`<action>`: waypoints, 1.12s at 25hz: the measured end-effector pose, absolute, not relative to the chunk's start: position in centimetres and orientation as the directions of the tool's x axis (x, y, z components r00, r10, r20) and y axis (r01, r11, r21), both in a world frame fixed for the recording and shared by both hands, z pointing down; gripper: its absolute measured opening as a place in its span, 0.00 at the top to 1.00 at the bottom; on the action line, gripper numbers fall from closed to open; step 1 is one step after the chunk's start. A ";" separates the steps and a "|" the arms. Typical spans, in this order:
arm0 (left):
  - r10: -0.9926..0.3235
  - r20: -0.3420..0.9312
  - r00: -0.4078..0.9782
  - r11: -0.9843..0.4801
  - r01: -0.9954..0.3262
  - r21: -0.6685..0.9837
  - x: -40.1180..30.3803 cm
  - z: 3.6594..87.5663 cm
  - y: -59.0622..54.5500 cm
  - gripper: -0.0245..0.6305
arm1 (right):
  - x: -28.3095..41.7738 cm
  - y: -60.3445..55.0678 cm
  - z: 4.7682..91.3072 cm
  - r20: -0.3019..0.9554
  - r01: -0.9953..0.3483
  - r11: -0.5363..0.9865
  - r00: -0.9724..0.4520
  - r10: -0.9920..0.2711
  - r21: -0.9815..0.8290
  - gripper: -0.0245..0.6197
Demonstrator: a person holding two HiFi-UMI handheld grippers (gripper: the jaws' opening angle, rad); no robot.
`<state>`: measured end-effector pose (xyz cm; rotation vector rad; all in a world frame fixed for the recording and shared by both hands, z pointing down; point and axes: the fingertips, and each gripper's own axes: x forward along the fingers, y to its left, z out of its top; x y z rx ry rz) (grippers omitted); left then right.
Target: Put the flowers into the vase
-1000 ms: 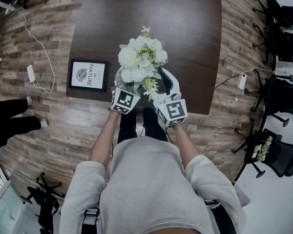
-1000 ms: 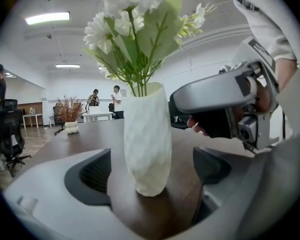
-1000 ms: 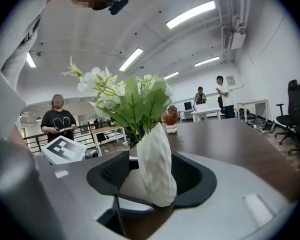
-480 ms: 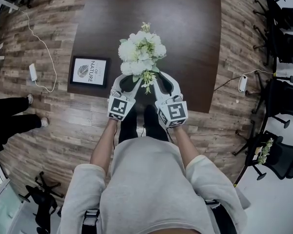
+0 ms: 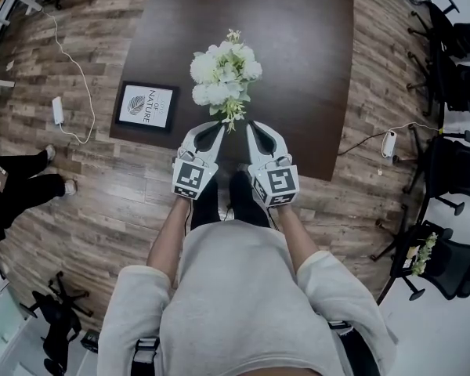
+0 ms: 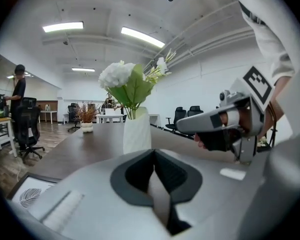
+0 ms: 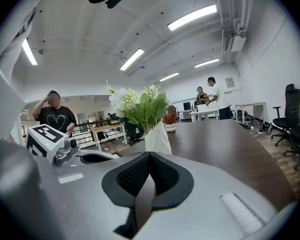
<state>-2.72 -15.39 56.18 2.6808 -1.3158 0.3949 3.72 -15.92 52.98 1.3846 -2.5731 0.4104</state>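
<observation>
Left tongs (image 5: 217,128) and right tongs (image 5: 253,127) had just closed, empty; bumping the vase (image 6: 136,131) just ahead could topple the flowers (image 5: 222,73).

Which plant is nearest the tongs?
The white flowers in the white vase, close in front; the reddish-brown potted plant stands far behind them.

Dark brown table (image 5: 298,37) on wood-plank floor (image 5: 78,202); black office chairs (image 5: 454,22) nearby; ceiling strip lights (image 6: 140,36) lit.
</observation>
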 end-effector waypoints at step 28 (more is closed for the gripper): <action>-0.707 0.207 0.676 -0.693 -0.721 -0.011 -6.6 49.2 4.3 0.95 | -1.4 4.2 47.7 0.198 -0.902 0.405 -0.429 -0.881 -0.149 0.97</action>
